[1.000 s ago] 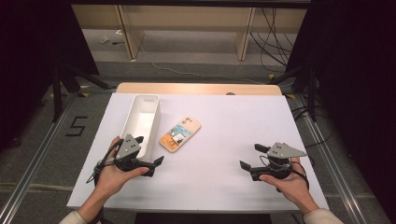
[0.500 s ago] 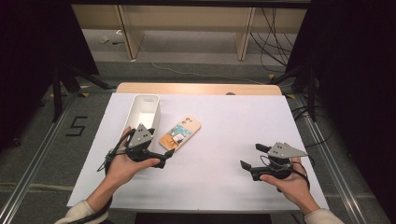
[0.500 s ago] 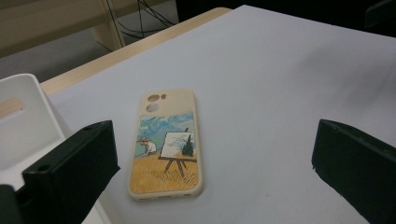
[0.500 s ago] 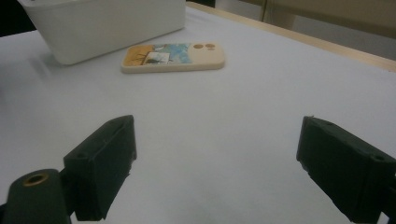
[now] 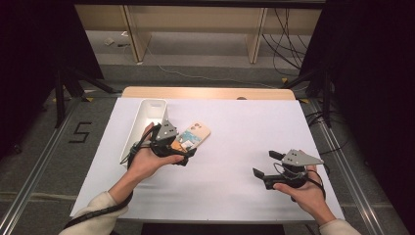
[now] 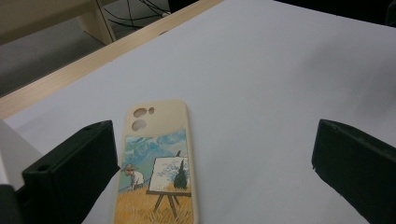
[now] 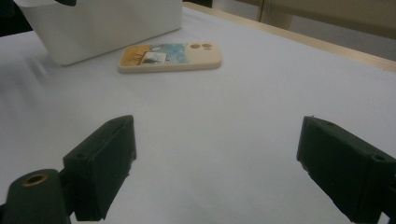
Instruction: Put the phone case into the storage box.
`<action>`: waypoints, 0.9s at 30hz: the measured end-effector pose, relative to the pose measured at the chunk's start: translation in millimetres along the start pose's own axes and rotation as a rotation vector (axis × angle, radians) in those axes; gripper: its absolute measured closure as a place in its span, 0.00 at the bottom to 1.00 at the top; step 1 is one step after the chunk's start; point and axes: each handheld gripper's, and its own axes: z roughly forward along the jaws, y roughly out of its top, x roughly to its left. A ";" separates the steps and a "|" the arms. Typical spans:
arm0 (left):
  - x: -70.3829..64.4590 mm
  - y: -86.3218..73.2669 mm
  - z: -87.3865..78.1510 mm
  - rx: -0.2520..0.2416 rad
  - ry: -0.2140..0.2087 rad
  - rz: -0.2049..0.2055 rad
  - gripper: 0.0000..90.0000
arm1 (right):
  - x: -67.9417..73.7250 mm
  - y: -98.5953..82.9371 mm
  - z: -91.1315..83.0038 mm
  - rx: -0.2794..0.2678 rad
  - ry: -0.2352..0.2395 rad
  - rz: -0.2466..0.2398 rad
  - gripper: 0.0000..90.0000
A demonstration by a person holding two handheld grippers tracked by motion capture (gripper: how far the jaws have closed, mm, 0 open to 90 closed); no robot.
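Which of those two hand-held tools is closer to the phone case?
Left. The left tool is right at the phone case, jaws open around its end; the right tool sits far off, open.

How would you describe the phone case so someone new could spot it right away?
On the white table, look just right of the long white bin. The phone case lies flat there, between the open jaws of the left hand-held gripper. Unlike the plain bin, it is cream with a painted easel scene.

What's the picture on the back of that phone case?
The phone case is cream with a painted scene: painter, easel, yellow field, blue sky. Clearest in the left gripper view.
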 end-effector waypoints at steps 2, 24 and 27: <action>0.6 4.5 3.4 0.011 -0.001 0.012 0.00 | 0.2 0.0 0.3 -0.001 0.001 -0.001 0.14; 7.3 25.5 36.8 0.055 -0.006 0.027 0.00 | 1.3 -0.1 1.1 -0.002 0.006 -0.005 0.14; 7.1 26.6 41.1 0.060 -0.008 0.025 0.00 | 1.3 -0.2 1.1 0.000 0.007 -0.003 0.14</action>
